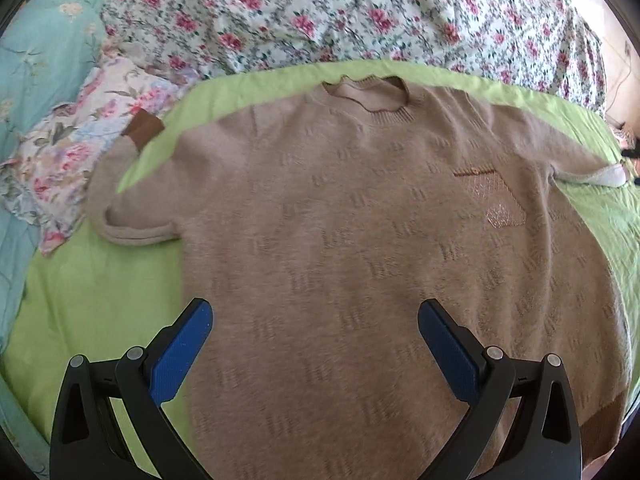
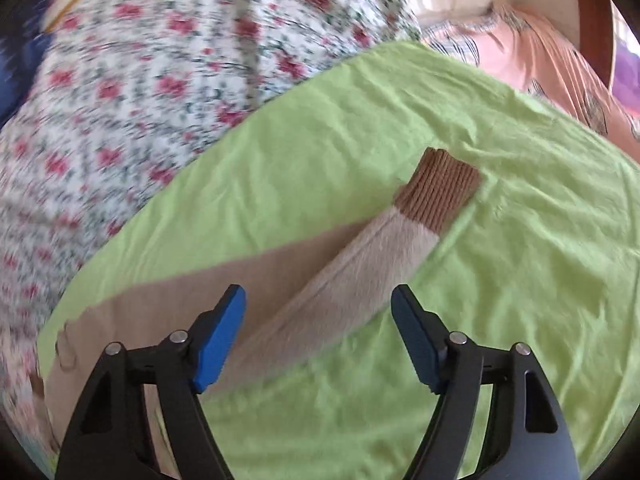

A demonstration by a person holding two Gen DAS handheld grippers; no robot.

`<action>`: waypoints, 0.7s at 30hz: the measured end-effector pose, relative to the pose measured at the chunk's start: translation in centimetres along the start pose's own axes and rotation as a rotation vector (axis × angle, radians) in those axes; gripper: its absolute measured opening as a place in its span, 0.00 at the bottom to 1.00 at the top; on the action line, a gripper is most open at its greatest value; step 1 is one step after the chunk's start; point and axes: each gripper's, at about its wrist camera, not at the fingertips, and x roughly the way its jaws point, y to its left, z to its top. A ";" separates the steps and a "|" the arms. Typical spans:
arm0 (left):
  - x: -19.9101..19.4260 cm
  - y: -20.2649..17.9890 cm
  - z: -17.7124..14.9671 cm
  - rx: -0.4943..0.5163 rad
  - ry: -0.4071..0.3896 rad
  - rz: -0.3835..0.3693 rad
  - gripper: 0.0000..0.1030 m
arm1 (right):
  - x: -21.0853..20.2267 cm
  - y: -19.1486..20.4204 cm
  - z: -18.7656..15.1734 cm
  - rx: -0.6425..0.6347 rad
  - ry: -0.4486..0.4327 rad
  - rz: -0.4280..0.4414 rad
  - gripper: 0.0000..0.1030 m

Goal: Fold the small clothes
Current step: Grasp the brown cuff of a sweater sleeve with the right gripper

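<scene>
A small beige knit sweater (image 1: 360,220) lies flat, front up, on a lime-green sheet (image 1: 88,304), neck hole at the far side. Its left sleeve (image 1: 120,184) is bent, brown cuff (image 1: 143,130) pointing away. My left gripper (image 1: 316,316) is open and empty, hovering over the sweater's lower body. In the right wrist view the other sleeve (image 2: 340,276) lies stretched out on the sheet (image 2: 500,280), ending in a brown ribbed cuff (image 2: 438,194). My right gripper (image 2: 318,300) is open and empty, its jaws on either side of that sleeve, above it.
A rose-print quilt (image 1: 320,12) is bunched along the far side of the sheet and shows in the right wrist view (image 2: 140,100). Turquoise and floral bedding (image 1: 44,80) lies at the left. A pink cloth (image 2: 560,76) lies at the far right.
</scene>
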 end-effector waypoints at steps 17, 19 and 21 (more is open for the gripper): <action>1.7 -0.3 0.3 -0.013 0.021 -0.056 1.00 | -0.9 6.3 -1.6 -0.111 -0.043 0.212 0.09; 1.4 0.1 0.1 -0.020 0.014 -0.059 1.00 | -1.6 10.5 -3.6 -0.182 -0.014 0.305 0.09; 1.3 0.6 0.0 -0.036 0.016 -0.070 1.00 | -2.1 15.3 -6.3 -0.257 0.026 0.406 0.08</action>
